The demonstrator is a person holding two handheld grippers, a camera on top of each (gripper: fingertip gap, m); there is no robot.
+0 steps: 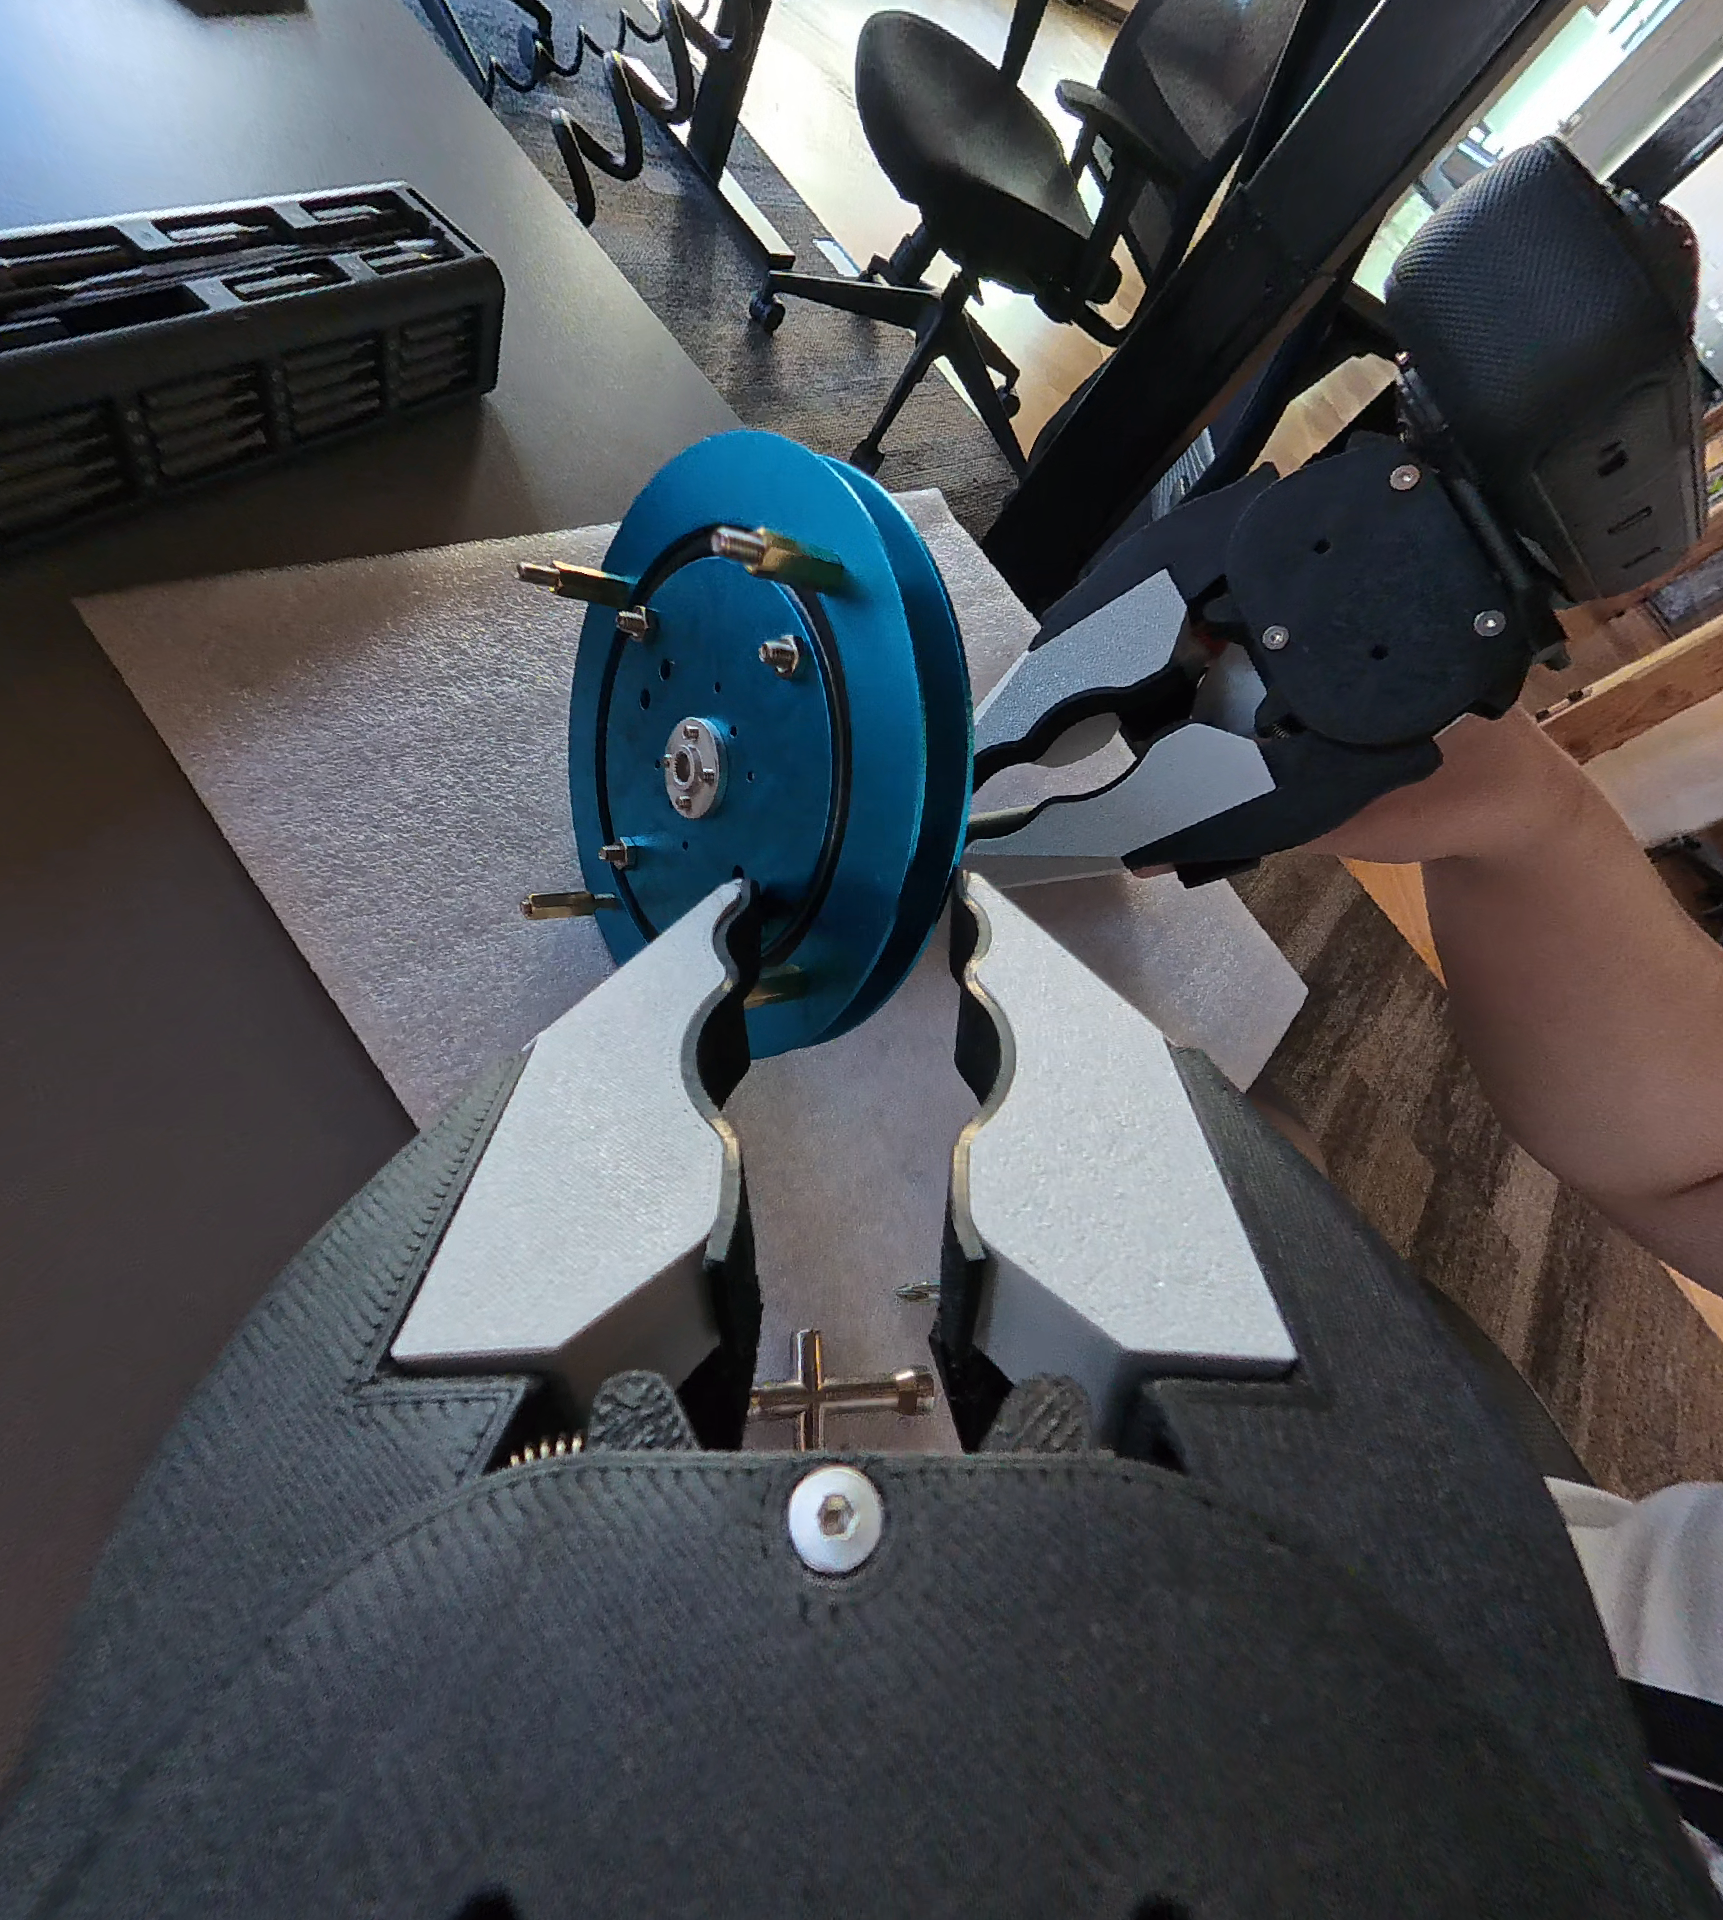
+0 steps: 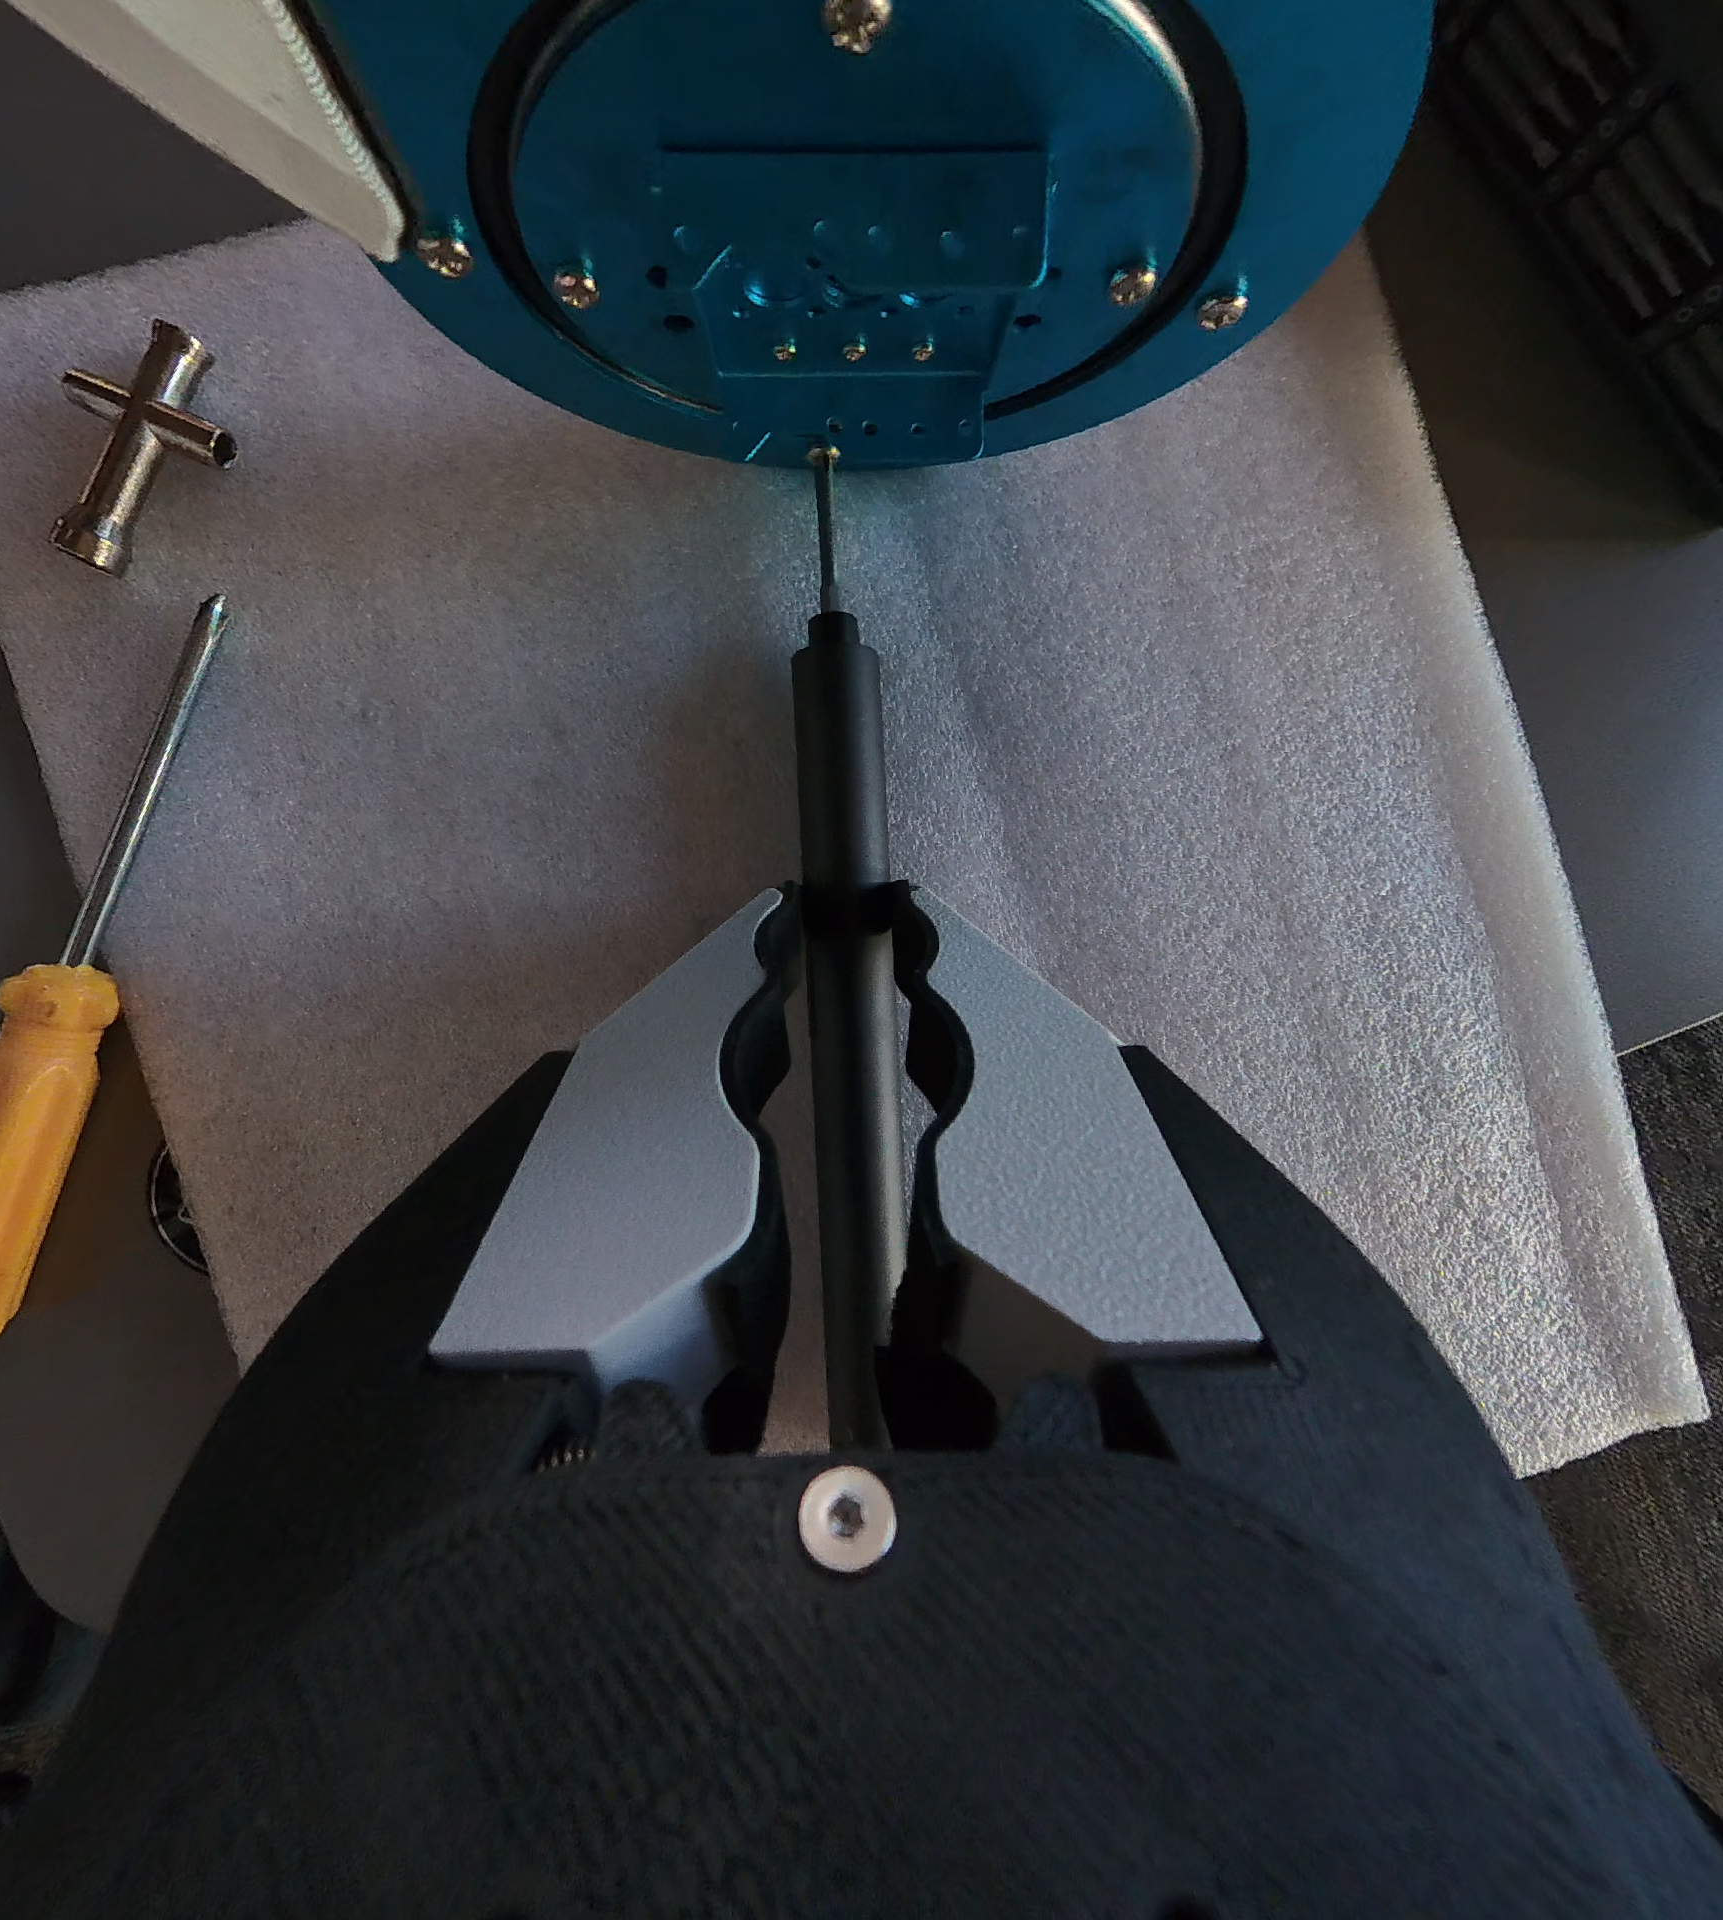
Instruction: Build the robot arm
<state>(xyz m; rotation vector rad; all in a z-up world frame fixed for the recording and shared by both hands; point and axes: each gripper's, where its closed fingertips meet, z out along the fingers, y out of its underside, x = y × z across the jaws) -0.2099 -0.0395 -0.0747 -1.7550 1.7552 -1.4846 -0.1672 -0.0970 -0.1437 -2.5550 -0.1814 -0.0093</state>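
Note:
A blue metal disc assembly (image 1: pixel 784 810) with brass standoffs stands on edge over a grey foam mat (image 1: pixel 369 727). My left gripper (image 1: pixel 852 914) is shut on its lower rim, one finger on each face. My right gripper (image 2: pixel 844 909) is shut on a slim black screwdriver (image 2: pixel 841 748). The driver's thin bit touches a small screw (image 2: pixel 823 453) at the edge of the disc (image 2: pixel 1304 156). In the left wrist view the right gripper (image 1: pixel 976 805) comes in from the right, against the disc's back face. A left finger (image 2: pixel 244 104) shows at the top left of the right wrist view.
A cross-shaped socket wrench (image 2: pixel 145 447) and an orange-handled screwdriver (image 2: pixel 5 1153) lie at the mat's left side. A black bit case (image 1: pixel 192 353) stands on the table behind the mat. A loose small screw (image 1: pixel 914 1291) lies on the mat. Office chairs (image 1: pixel 961 177) stand beyond the table edge. My hands' fingertips stand some 10 cm from each other.

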